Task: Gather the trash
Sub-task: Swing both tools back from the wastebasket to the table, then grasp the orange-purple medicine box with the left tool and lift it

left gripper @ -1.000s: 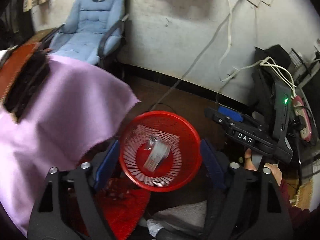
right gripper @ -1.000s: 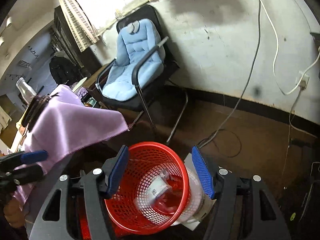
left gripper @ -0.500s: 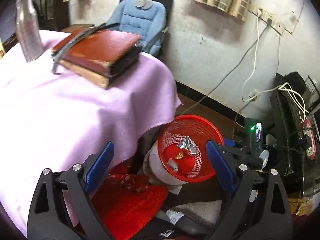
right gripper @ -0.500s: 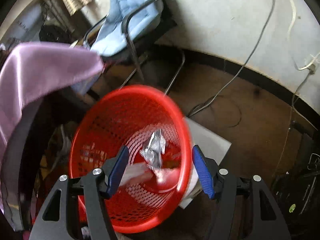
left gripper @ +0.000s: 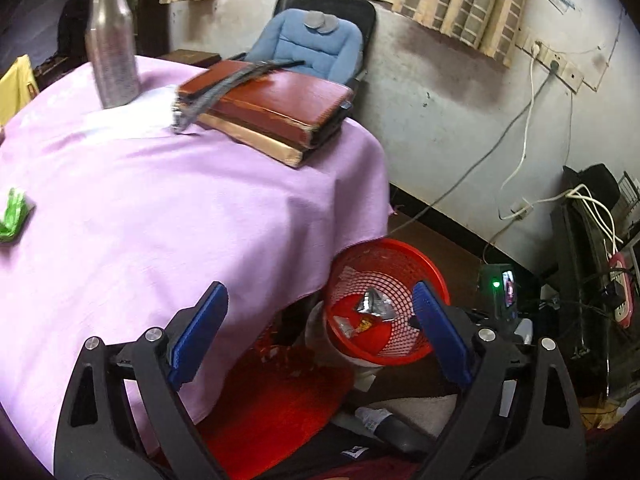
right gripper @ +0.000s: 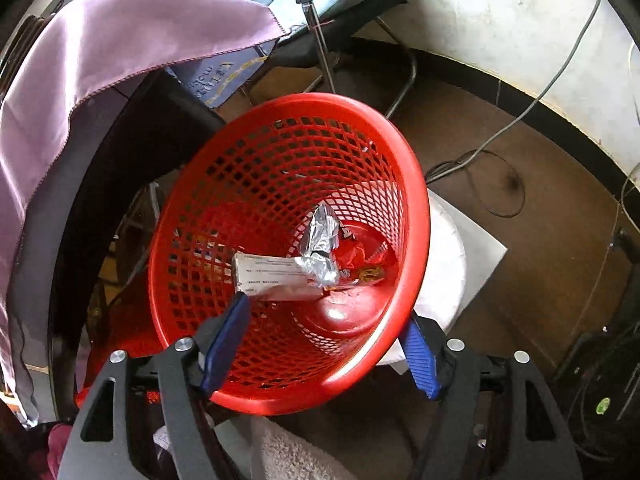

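Crumpled foil wrapper (right gripper: pixel 320 246) lies in red mesh basket (right gripper: pixel 416 216); both grippers' fingers (left gripper: pixel 198 338) spread wide.

Wrappers (right gripper: pixel 320 248) in basket (right gripper: pixel 416 216); basket right of table (left gripper: pixel 160 220).

The left claw (left gripper: pixel 316 336), blue pads spread wide, hangs over the lilac-clothed bench (left gripper: pixel 160 216) edge; below stands a red mesh plastic basket (left gripper: pixel 400 260) (crumpled silver foil wrapper (left gripper: pixel 374 304) inside).

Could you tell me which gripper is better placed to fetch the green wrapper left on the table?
Left. The left gripper faces the table with open jaws, green wrapper in view; the right gripper hangs over the red basket.
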`<state>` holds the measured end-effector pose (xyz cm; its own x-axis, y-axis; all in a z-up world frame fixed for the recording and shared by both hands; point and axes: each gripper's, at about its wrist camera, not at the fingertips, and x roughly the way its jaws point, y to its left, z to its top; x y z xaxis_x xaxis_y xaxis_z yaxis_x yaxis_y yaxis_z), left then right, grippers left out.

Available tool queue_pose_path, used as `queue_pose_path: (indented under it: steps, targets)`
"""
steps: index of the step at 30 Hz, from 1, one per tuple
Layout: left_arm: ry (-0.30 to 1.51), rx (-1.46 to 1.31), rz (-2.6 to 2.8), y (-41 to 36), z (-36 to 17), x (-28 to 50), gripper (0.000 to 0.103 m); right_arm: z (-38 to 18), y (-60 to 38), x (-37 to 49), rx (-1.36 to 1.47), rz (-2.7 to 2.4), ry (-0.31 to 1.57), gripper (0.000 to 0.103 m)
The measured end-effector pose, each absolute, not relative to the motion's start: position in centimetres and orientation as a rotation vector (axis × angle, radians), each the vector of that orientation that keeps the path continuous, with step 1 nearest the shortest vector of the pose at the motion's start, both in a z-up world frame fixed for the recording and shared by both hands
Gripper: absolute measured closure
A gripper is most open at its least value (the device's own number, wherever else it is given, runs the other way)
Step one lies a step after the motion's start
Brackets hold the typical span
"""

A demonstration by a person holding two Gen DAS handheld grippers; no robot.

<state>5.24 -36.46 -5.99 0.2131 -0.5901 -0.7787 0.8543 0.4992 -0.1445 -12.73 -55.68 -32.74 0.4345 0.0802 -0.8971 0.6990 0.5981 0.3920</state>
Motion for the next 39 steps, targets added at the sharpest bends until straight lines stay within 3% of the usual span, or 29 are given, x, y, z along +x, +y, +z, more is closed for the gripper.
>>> queue_pose_path:
  steps: [2,11,16,21,31,39]
  targets:
    - [0.878,0.329,-1.006,-35.3,-5.5,5.6,0.009,-32.0,-56.0,-13.2,0.842,-0.503,1.074,0.022]
    - [0.805,0.208,-0.842,-28.6,-3.3,8.6,0.009,-21.8,-56.7,-15.5,0.727,-0.647,0.815,0.021]
    - [0.76,0.099,-0.678,-21.0,-1.8,11.3,0.008,-14.4,-52.8,-11.7,0.632,-0.492,0.631,0.017]
    - [0.749,-0.036,-0.476,-11.3,-1.5,14.1,0.007,-9.1,-47.1,-5.8,0.489,-0.321,0.56,0.008]
    - [0.777,-0.222,-0.095,4.8,-4.4,17.8,0.007,-5.5,-35.2,7.8,0.338,0.004,0.603,0.006]
    - [0.892,-0.224,-0.064,7.2,-6.4,20.7,0.007,-4.0,-28.2,14.5,0.232,0.131,0.609,0.006]
